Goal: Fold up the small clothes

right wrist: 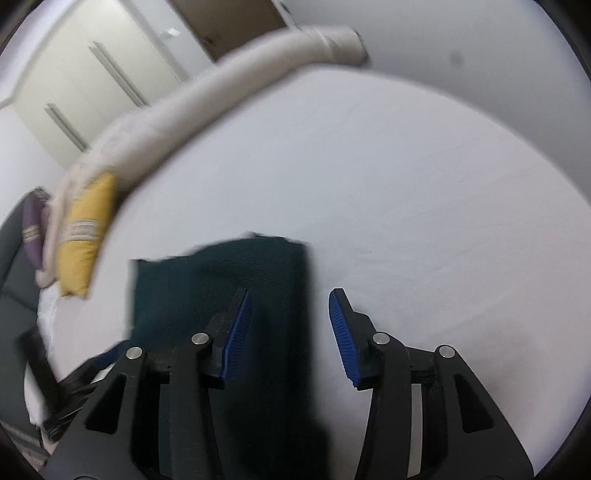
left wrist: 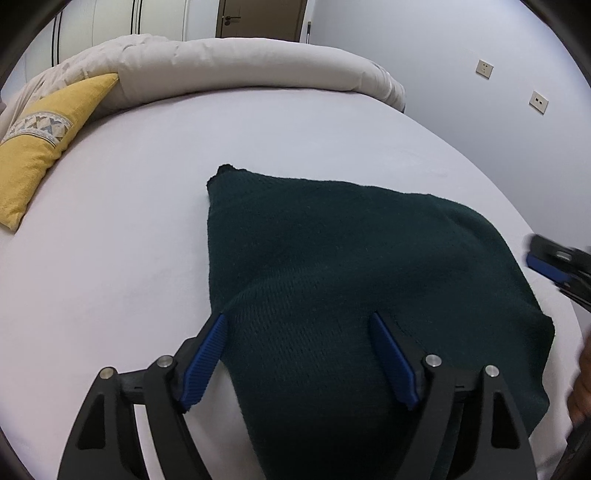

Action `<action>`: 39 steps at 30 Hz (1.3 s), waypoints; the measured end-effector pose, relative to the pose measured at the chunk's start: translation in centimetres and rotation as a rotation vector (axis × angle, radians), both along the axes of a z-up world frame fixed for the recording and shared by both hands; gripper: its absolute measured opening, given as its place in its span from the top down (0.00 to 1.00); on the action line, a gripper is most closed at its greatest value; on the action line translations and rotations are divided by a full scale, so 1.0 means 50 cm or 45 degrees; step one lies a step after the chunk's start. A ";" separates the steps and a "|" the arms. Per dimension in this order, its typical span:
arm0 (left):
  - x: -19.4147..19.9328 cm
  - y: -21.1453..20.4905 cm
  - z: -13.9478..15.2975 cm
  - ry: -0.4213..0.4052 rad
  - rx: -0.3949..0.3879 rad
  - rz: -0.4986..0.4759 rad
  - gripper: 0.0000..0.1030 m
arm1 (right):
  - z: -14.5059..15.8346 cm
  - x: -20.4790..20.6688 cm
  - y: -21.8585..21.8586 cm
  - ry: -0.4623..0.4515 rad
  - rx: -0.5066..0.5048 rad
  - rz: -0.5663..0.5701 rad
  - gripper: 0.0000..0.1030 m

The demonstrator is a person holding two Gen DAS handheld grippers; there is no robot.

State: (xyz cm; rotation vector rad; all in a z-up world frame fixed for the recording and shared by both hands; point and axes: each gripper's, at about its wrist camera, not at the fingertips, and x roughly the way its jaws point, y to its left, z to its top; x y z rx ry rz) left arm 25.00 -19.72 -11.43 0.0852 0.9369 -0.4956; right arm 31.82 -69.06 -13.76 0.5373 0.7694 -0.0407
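Nearest the left wrist lens: left gripper, blue ribbed fingers spread wide, empty, poised over the near edge of a dark green knit garment. Cannot tell whether the fingertips touch the knit or hang just above it.

Farther left on the bed: yellow cushion with a patterned band, leaning against a rolled beige duvet along the far edge. Lies folded and flat on the pale sheet, that garment, roughly a lopsided quadrilateral; one corner pointing away toward the duvet, long axis running from that far left corner down toward the near right corner. Near edge bulging up between the fingers. At the right rim, well apart from the left tool and just off the garment's right side: right gripper, blurred. Beyond, a white wall with two sockets, and a brown door behind the duvet.

From the right wrist, blurred: purple cushion at far left, yellow cushion beside it, then the garment under the left finger only. Right gripper parted, gripping nothing, its right finger over bare sheet.
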 end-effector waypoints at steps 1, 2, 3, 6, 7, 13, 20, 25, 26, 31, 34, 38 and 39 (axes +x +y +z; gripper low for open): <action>-0.001 0.001 -0.001 -0.001 -0.005 0.001 0.20 | 0.006 -0.014 0.016 -0.028 0.035 0.062 0.59; -0.001 0.003 -0.002 0.001 -0.012 0.006 0.20 | 0.004 -0.020 0.028 -0.036 0.080 0.124 0.59; 0.001 0.002 -0.004 0.003 -0.014 0.010 0.20 | -0.010 -0.021 0.039 -0.018 0.137 0.192 0.59; -0.003 0.005 -0.003 0.007 -0.008 0.005 0.20 | -0.089 0.001 0.041 0.117 0.182 0.222 0.66; -0.001 0.008 -0.002 0.016 -0.015 0.003 0.20 | -0.106 -0.005 0.025 0.086 0.209 0.213 0.78; -0.021 0.048 0.033 0.034 -0.093 0.073 0.33 | -0.077 -0.066 -0.011 0.108 0.093 0.057 0.80; -0.146 0.062 0.097 -0.005 -0.242 0.011 0.38 | -0.002 -0.101 0.074 -0.014 0.297 0.356 0.57; -0.166 0.020 0.015 0.047 -0.085 -0.048 0.39 | -0.111 -0.102 0.080 0.190 0.359 0.358 0.45; -0.174 0.020 0.013 0.017 -0.062 -0.061 0.38 | -0.127 -0.111 0.067 0.171 0.401 0.358 0.48; -0.183 0.031 0.006 0.017 -0.029 -0.066 0.38 | -0.127 -0.177 -0.011 0.143 0.397 0.295 0.61; -0.195 0.076 0.029 0.048 -0.092 -0.030 0.38 | -0.087 -0.212 -0.038 0.135 0.288 0.243 0.50; -0.165 0.139 0.067 0.009 -0.224 0.074 0.27 | -0.023 -0.222 -0.106 0.033 0.304 0.180 0.39; -0.147 0.150 0.066 0.034 -0.255 0.096 0.27 | -0.018 -0.208 -0.116 0.036 0.292 0.147 0.29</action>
